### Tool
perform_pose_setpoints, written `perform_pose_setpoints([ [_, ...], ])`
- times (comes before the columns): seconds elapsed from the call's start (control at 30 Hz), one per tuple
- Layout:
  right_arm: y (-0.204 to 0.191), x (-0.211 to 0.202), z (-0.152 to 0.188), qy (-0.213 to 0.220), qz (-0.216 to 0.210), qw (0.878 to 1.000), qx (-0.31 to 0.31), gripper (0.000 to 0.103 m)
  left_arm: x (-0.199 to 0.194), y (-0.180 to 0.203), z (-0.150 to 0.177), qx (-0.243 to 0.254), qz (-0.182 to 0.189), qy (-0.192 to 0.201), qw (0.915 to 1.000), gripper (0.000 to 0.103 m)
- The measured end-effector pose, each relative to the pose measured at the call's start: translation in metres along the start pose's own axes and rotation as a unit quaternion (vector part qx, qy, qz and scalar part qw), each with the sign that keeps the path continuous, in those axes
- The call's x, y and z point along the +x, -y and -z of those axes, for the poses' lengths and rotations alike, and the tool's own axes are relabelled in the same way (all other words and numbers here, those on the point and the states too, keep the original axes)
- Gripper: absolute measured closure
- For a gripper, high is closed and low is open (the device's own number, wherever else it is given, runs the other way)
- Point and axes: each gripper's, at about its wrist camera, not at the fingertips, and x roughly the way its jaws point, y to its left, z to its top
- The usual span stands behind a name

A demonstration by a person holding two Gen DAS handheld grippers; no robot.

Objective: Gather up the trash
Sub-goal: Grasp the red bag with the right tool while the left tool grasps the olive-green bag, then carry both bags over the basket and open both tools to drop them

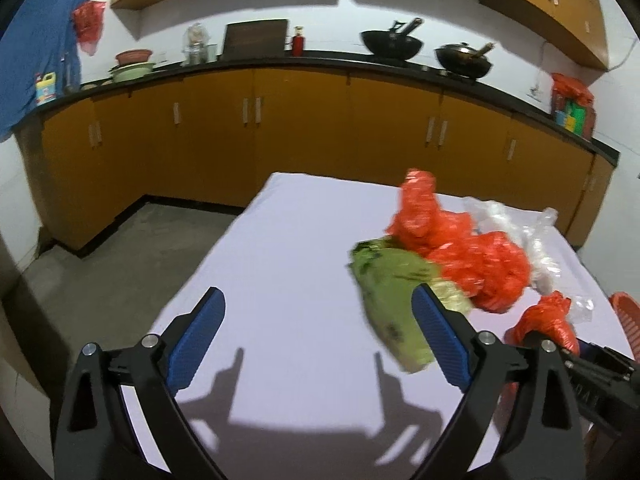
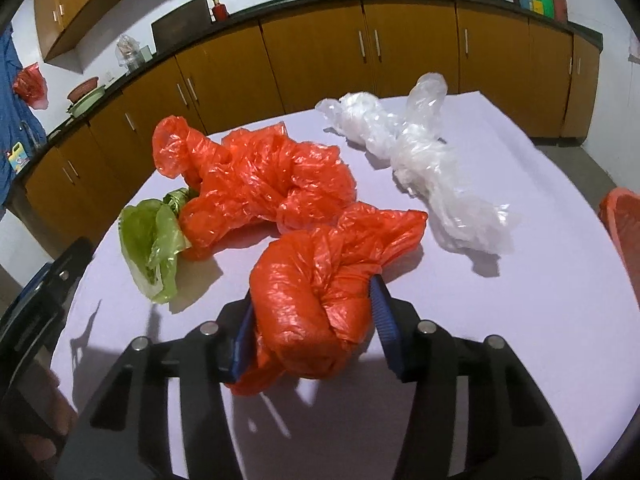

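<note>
A pale lilac surface (image 2: 500, 320) fills the middle of both views, with orange-brown kitchen cabinets (image 1: 304, 128) under a dark counter behind it.

The left hand-held gripper (image 1: 316, 340) angles down over the near left part of the surface, its two blue ribbed pads (image 1: 198, 340) spread wide with nothing between them. Its shadow falls on the surface just below it. The right pad overlaps the near end of a green bag in the left wrist view; whether they touch cannot be told.

The right hand-held gripper (image 2: 316, 320) tilts more steeply over the near right part of the surface. Its jaws are clamped on a small red plastic bag (image 2: 320, 300), pads pressing each side of the rolled, knotted bundle, whose loose end fans out toward the far side.

The largest piece of trash is a long, crumpled red plastic bag (image 2: 260, 176) lying across the middle of the surface, glossy and twisted. Beside it, toward the far right corner, lies a clear, whitish plastic bag (image 2: 424, 160), bunched and knotted. The green plastic bag (image 2: 154, 240), thin and translucent, lies toward the left edge, touching the end of the long red bag. It is blurred in the left wrist view.

A red rim (image 2: 624, 232) shows at the right edge. No writing on the trash can be read.
</note>
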Motion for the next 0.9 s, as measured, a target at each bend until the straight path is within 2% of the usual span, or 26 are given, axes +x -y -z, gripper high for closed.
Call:
perform_pose_setpoints([
  [0.17,0.010,-0.018,0.005,0.013,0.002,1.000,-0.001,0.052,0.007,0.029,-0.004,0.022,0.022,-0.002,0.9995,0.003],
  [0.23,0.016,-0.024,0.006,0.015,0.003,1.000,0.002,0.052,0.015,0.037,-0.004,0.032,0.020,-0.010,0.9992,0.002],
  [0.4,0.029,-0.037,0.005,0.020,0.008,1.000,0.002,0.052,0.044,0.047,-0.005,0.042,0.006,-0.056,0.9975,0.005],
  [0.5,0.036,-0.040,0.004,0.021,0.011,1.000,0.005,0.052,0.052,0.041,-0.009,0.024,0.005,-0.071,0.9971,0.020],
  [0.57,0.039,-0.040,0.005,0.021,0.011,1.000,0.008,0.052,0.059,0.037,-0.009,0.016,0.009,-0.089,0.9959,0.037],
  [0.6,0.039,-0.040,0.006,0.020,0.011,1.000,0.009,0.052,0.064,0.034,-0.007,0.012,0.010,-0.100,0.9949,0.043],
  [0.63,0.039,-0.040,0.007,0.020,0.011,1.000,0.009,0.052,0.067,0.033,-0.007,0.010,0.010,-0.106,0.9942,0.055],
  [0.67,0.040,-0.040,0.007,0.021,0.011,1.000,0.008,0.052,0.070,0.032,-0.005,0.008,0.011,-0.113,0.9935,0.072],
  [0.73,0.040,-0.041,0.007,0.021,0.011,1.000,0.008,0.052,0.073,0.025,-0.004,-0.006,0.021,-0.126,0.9918,0.089],
  [0.77,0.039,-0.040,0.007,0.021,0.012,1.000,0.009,0.052,0.072,0.024,-0.004,-0.009,0.022,-0.125,0.9919,0.093],
  [0.9,0.042,-0.043,0.008,0.023,0.011,1.000,0.011,0.052,0.059,0.015,-0.002,-0.009,0.023,-0.111,0.9935,0.097],
])
